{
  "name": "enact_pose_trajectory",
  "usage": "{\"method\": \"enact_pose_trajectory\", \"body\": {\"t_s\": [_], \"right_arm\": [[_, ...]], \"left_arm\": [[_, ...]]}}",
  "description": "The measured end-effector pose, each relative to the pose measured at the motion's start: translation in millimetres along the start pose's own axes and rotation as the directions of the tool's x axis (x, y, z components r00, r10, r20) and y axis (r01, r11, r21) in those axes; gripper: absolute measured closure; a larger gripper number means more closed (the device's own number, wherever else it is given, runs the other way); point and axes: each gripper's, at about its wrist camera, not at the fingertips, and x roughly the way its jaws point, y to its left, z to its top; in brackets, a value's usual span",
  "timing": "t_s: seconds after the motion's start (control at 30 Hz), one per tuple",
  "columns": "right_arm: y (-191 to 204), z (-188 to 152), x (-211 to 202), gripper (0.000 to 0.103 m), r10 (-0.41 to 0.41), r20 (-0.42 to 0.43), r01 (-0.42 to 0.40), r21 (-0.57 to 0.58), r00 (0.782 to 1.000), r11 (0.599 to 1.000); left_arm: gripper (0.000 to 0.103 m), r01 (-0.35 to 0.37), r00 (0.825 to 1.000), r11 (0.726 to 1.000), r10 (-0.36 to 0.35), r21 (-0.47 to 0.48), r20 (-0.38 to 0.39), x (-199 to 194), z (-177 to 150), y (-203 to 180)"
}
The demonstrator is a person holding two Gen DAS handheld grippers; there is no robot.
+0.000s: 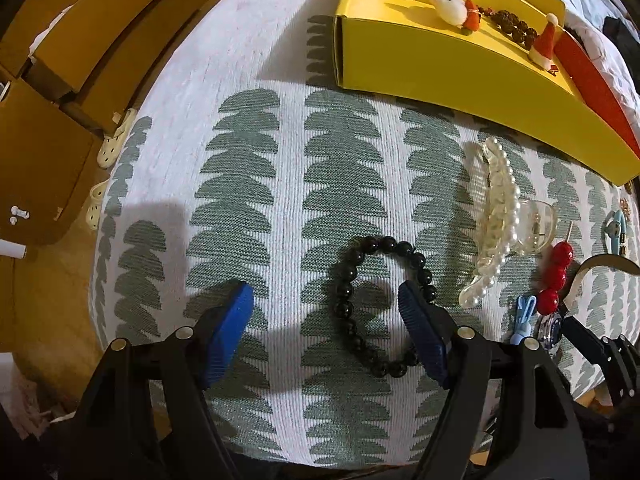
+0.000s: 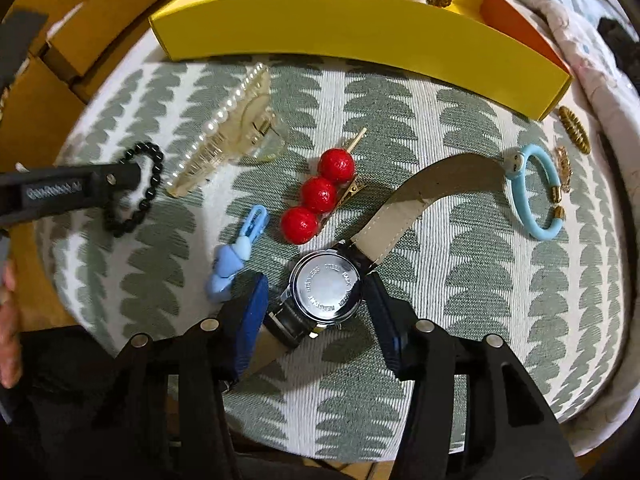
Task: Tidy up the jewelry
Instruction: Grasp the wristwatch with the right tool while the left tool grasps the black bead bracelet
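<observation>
A wristwatch (image 2: 326,290) lies face down on the green-and-white patterned cloth, its steel back up, its tan strap curving far and right. Just far-left of it sit a hair clip with 3 red balls (image 2: 318,194) and a pale blue clip (image 2: 236,256). A black bead bracelet (image 1: 380,304) lies flat, a pearl claw clip (image 1: 496,216) right of it

A home, likely a bedroom or living space. A round surface under a white cloth (image 1: 248,60) woven with grey-green leaf shapes holds scattered jewelry and hair clips beside a yellow tray (image 2: 360,28). Cardboard boxes (image 1: 80,40) are stacked to the left, pale perforated slippers (image 1: 116,144) lie on the floor below, and rumpled floral bedding (image 2: 560,12) sits at the right.
</observation>
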Motion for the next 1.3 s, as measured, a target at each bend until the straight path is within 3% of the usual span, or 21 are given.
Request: {"method": "enact_pose_trajectory", "body": {"t_s": [0.23,0.5,0.67,0.83,0.9,0.97,1.3], "right_arm": [[10.6,-9.6,1.9,0.051,-0.053,0.045,0.056,-0.052,0.998,0.997],[-18.2,-19.0,-7.6,0.067,0.036,0.039,-0.035,-0.024,0.999,0.999],[-29.2,-17.9,-13.3,0.068,0.102,0.040,-0.103,0.018,0.994,0.995],[-55.1,-12.1,-18.9,0.068,0.156,0.057,-0.160,0.071,0.986,0.985],[-62.5,-11.9,-25.1,0.069,0.160,0.069,-0.166,0.087,0.985,0.982],[-69.3,-11.2,-29.3,0.085,0.171,0.078,-0.178,0.096,0.982,0.979],[-72.9,-9.8,-36.1,0.088,0.183,0.094,-0.193,0.108,0.979,0.975]], "left_arm": [[0.030,-0.017,1.000,1.000,0.016,0.020,0.013,4.4,1.9,-1.5],[0.060,0.032,0.999,0.999,-0.033,0.034,0.012,0.6,0.3,-11.5],[0.080,0.092,0.996,0.996,-0.092,0.013,0.002,-0.5,2.6,-7.7],[0.093,0.151,0.988,0.988,-0.152,-0.017,0.000,-2.6,5.9,-0.4],[0.093,0.177,0.984,0.984,-0.177,-0.026,0.006,-4.8,6.3,0.8],[0.093,0.193,0.981,0.981,-0.192,-0.028,0.020,-8.7,6.7,-0.1],[0.093,0.208,0.976,0.978,-0.207,-0.015,0.064,-25.4,4.1,-8.7]]}}
